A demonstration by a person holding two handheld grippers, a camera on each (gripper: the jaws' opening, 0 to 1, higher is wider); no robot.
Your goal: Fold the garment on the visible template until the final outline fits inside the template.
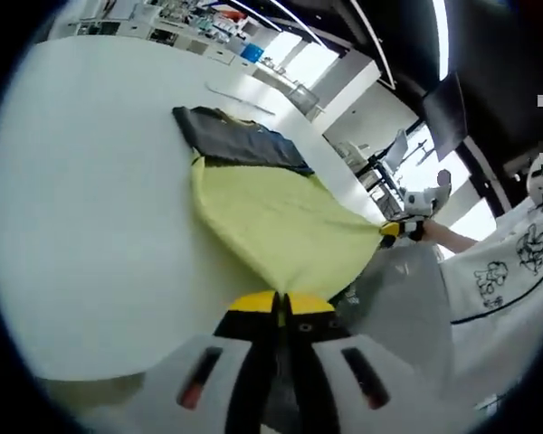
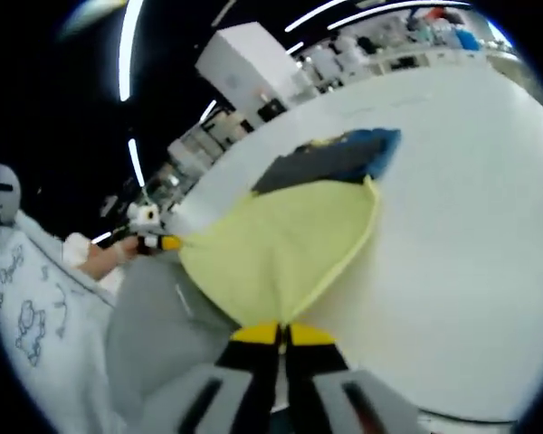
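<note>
A garment lies on the white table (image 1: pixel 100 199), its near part pale yellow (image 1: pixel 271 217) and its far part dark navy (image 1: pixel 240 140). The yellow part is lifted off the table and stretched between both grippers. My left gripper (image 1: pixel 281 304) is shut on the yellow hem at the bottom of the left gripper view. The right gripper (image 1: pixel 401 231) pinches the other corner there. In the right gripper view, my right gripper (image 2: pixel 283 334) is shut on the yellow cloth (image 2: pixel 281 240), the navy part (image 2: pixel 335 155) lies beyond, and the left gripper (image 2: pixel 156 241) holds the far corner.
A person in white printed clothing (image 1: pixel 507 271) and grey trousers (image 2: pixel 149 334) stands at the table's near edge. Benches with clutter (image 1: pixel 208 23) and white columns (image 2: pixel 253 63) stand behind the table. The table (image 2: pixel 471 208) stretches wide around the garment.
</note>
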